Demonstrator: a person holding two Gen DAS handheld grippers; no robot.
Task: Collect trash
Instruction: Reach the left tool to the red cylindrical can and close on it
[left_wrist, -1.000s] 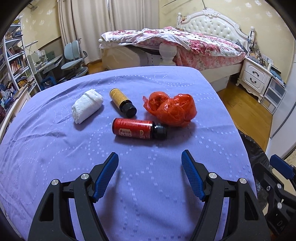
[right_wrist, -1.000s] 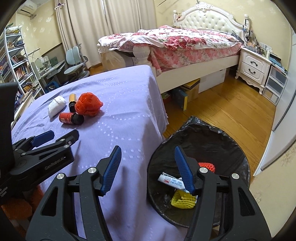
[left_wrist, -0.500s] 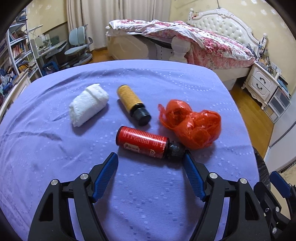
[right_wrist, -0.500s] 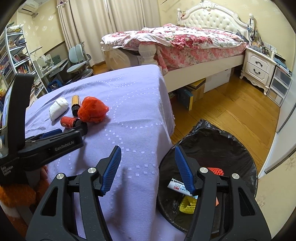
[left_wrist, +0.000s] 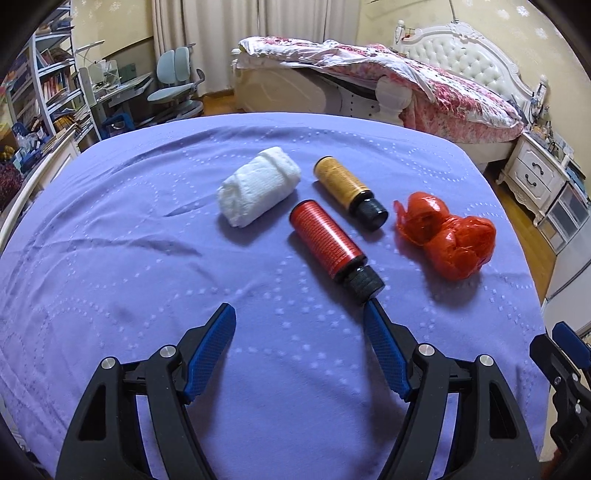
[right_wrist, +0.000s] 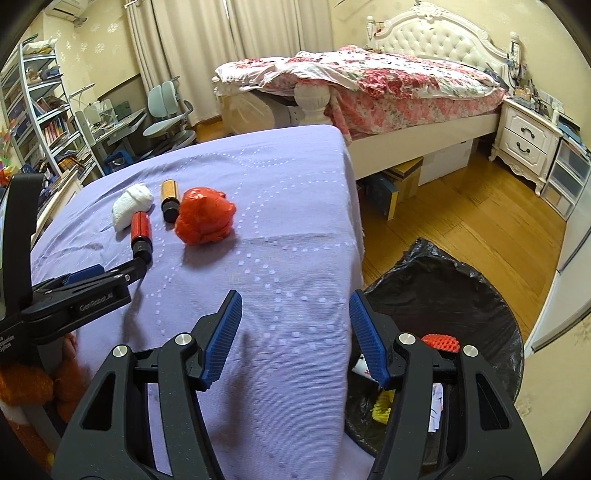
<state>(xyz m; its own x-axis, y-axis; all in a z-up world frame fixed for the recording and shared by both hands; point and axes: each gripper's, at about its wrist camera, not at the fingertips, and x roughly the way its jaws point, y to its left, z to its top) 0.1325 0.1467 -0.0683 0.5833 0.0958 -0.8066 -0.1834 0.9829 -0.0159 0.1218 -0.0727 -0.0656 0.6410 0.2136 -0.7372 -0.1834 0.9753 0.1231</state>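
Blue-padded left claw (left_wrist: 300, 314) gapes empty, one fingertip (left_wrist: 370, 306) touching the red bottle (left_wrist: 327, 243) cap.

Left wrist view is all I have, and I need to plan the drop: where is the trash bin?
Observer: The black-lined bin stands on the floor, close beside the right edge of the purple-covered table.
Operator: Is anything in it?
Observer: Yes: a red mesh piece, a yellow one and some white scraps.
Operator: Is the right gripper carrying something?
Observer: No. The right gripper is open and empty, over the table edge next to the bin.
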